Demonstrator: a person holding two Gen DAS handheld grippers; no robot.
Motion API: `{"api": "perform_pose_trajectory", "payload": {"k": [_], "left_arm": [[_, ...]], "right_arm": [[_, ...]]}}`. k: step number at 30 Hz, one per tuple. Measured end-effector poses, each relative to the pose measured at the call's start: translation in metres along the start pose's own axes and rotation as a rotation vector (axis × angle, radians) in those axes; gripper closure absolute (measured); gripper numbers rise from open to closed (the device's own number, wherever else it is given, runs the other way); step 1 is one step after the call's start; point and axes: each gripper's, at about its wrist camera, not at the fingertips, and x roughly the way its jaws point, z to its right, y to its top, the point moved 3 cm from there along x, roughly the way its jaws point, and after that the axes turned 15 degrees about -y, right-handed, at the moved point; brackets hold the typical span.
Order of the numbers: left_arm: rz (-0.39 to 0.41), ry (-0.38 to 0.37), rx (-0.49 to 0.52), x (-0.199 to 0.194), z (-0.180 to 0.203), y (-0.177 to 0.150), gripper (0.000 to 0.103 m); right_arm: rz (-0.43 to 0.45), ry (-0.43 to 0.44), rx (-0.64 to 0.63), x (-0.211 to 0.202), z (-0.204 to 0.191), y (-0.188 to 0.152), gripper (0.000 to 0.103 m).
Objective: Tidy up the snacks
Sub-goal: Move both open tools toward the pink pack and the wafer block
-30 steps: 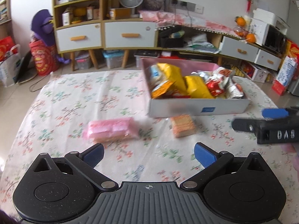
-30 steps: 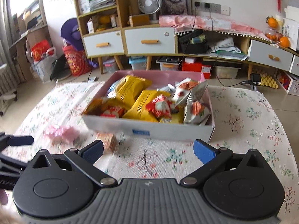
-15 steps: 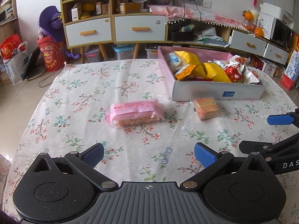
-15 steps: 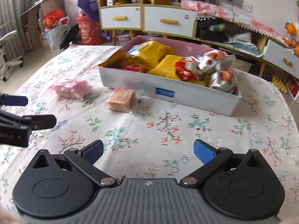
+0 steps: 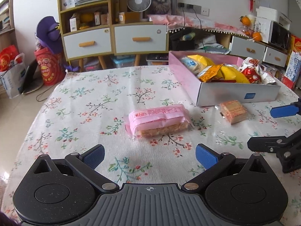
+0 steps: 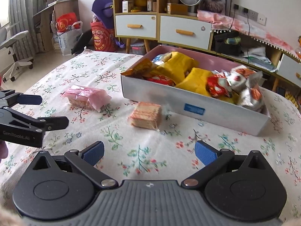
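Note:
A pink-wrapped snack pack lies on the floral tablecloth just ahead of my open, empty left gripper; it also shows in the right wrist view. An orange cracker pack lies ahead of my open, empty right gripper, close to the box front, and shows in the left wrist view. A white box with a pink inside holds several snack bags; it is at the right in the left wrist view. Each gripper shows at the edge of the other's view.
The floral tablecloth covers a rounded table with edges at left and near. Beyond it stand a shelf cabinet with drawers, a fan, a red bag and cluttered low shelves. An office chair is far left.
Both grippers have pulled back from the box and turned toward the two loose packs. The pink pack and cracker pack now sit nearer the middle of each view. Both stay open.

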Motion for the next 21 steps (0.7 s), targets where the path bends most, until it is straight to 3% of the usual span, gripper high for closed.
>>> {"api": "perform_pose_trajectory", "payload": {"k": [5, 14, 21], "left_arm": [[0.01, -0.009, -0.019, 0.016, 0.002, 0.008, 0.0], [0.043, -0.005, -0.134, 0.034, -0.003, 0.02, 0.0], [0.054, 0.023, -0.157, 0.041, 0.001, 0.023, 0.0]], "right_arm": [[0.005, -0.015, -0.026, 0.012, -0.009, 0.005, 0.0], [0.001, -0.03, 0.036, 0.028, -0.003, 0.01, 0.001], [0.008, -0.044, 0.054, 0.032, -0.005, 0.012, 0.003]]}}
